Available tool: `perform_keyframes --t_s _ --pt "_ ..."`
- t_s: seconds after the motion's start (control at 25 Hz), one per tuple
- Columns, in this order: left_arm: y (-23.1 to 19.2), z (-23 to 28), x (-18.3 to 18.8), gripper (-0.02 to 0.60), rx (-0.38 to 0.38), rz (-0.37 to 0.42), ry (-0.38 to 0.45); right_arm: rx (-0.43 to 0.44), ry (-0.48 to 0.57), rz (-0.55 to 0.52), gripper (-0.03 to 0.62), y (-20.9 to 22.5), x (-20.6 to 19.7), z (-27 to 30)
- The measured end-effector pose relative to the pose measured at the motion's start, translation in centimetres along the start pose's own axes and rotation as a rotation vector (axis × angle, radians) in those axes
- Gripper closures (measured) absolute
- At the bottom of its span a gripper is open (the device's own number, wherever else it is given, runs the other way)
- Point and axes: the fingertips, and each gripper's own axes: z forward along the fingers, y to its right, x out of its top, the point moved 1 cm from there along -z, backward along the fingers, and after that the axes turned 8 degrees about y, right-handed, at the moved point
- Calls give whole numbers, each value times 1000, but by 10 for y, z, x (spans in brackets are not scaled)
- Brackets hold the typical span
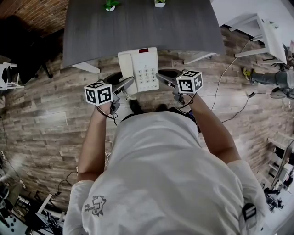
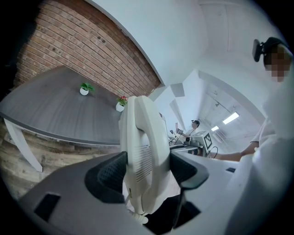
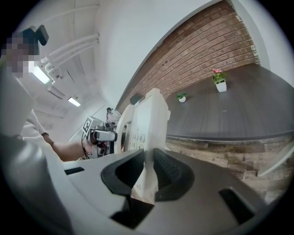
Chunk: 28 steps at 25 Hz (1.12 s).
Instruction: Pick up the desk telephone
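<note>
Wood-plank floor, dark grey bench in front of a brick wall, two small potted plants at the bench's far edge. Loose cables on the floor to the right.

Desk telephone is off the bench and held in the air between both grippers. In the head view it sits over the bench's near edge, in front of the person's chest, keypad facing up.

Left gripper: fingers clamped wide on the handset side. The handset fills the gap, with both pads against it. A bit of coiled cord shows below.

Right gripper: fingers pinched close together on the thin right edge of the phone body, pads tight on the plastic.

Both gripper views show the phone on edge, with the bench well behind it. The right gripper view also shows the keypad and the left gripper beyond it.
</note>
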Motion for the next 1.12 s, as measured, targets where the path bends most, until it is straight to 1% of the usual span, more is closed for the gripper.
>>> perform_keyframes --t_s 0.16,0.52,0.76,0.96,1.12 --pt "16 13 -7 267 17 -4 9 16 -1 -2 523 9 0 -19" --pt "62 38 -30 268 63 15 38 68 0 -41 523 23 -6 -70" --pt "94 56 -51 268 79 22 48 82 4 -48 523 32 -17 -108" --pt "133 69 -79 268 91 41 49 102 19 -46 523 34 -37 -153" --pt "150 68 -86 268 100 42 53 116 20 -44 523 29 -42 -169"
